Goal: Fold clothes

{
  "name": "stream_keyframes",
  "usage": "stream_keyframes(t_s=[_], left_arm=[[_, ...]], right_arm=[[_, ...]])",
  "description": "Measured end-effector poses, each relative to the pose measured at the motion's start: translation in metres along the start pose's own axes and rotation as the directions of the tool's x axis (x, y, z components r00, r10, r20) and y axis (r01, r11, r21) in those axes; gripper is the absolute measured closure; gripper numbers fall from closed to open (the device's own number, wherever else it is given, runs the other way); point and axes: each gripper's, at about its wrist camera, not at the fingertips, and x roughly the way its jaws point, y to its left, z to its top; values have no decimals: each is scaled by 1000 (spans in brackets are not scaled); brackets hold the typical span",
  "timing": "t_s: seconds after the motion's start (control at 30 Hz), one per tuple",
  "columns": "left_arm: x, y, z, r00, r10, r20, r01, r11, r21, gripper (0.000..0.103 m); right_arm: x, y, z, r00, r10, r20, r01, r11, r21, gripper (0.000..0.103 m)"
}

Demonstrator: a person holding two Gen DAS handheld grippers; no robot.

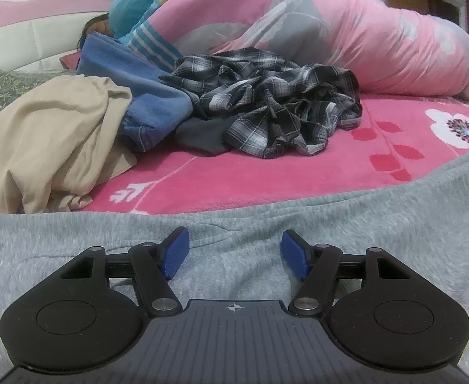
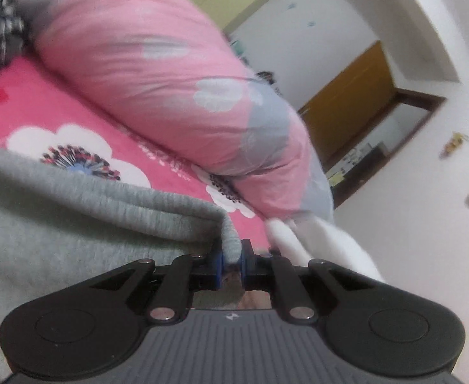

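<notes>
Right gripper (image 2: pixel 232 260) clamped on corner of grey garment (image 2: pixel 74 224), cloth trailing to lower left of frame. Left gripper (image 1: pixel 235 254) apart, empty, hovers over same garment (image 1: pixel 234 224) spread across lower frame; nearer free edge.

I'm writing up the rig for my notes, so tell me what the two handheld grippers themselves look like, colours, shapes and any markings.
Both look alike. The left gripper has a ribbed dark grey body with a small white crosshair mark, two round black lobes at its sides, black link arms with silver pivot pins, and blue pads on its fingers. The right gripper matches it, with a small white emblem instead. No cables or sleeves show.
</notes>
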Motion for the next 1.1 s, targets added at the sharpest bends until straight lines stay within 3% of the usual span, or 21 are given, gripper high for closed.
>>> stream_keyframes(t_s=[0.2,0.37,0.5,0.63,0.77,0.83,0.9,0.97,1.0,1.03,1.07,1.1], left_arm=[[-2,3,0,1000,28,8,-28,999,-27,38],[-2,8,-1,999,30,15,-29,998,-62,38],[-3,6,-3,999,41,19,-40,998,-55,38],[-3,5,-2,999,40,16,-39,998,-53,38],[-4,5,-1,999,40,16,-39,998,-53,37],[-10,5,0,998,55,38,-53,997,-59,37],[-19,4,2,995,59,78,-54,997,-60,37],[-28,2,5,993,44,106,-38,998,-55,35],[-30,0,7,993,32,109,-26,998,-49,35],[-32,-2,9,994,21,110,-16,999,-43,35],[-33,-5,12,994,9,108,-4,999,-38,35],[-34,-9,15,994,-14,105,17,1000,-26,35]], right_arm=[[45,15,32,998,31,-62,-35,997,-65,93],[80,36,29,986,59,-153,-67,997,-49,92],[119,69,7,956,52,-288,-76,994,-75,69],[131,93,-17,931,-26,-364,-49,980,-195,61],[108,84,-25,932,-64,-356,-31,967,-255,55],[83,77,-19,948,-64,-312,-22,964,-265,55],[48,72,-1,973,0,-229,-50,976,-214,55],[5,73,27,982,164,-94,-175,976,-132,55],[-19,80,42,963,269,-12,-269,957,-111,55],[-39,89,56,928,368,59,-360,927,-109,55],[-57,102,68,876,467,118,-454,883,-121,55],[-73,119,79,808,566,163,-547,823,-152,55]])
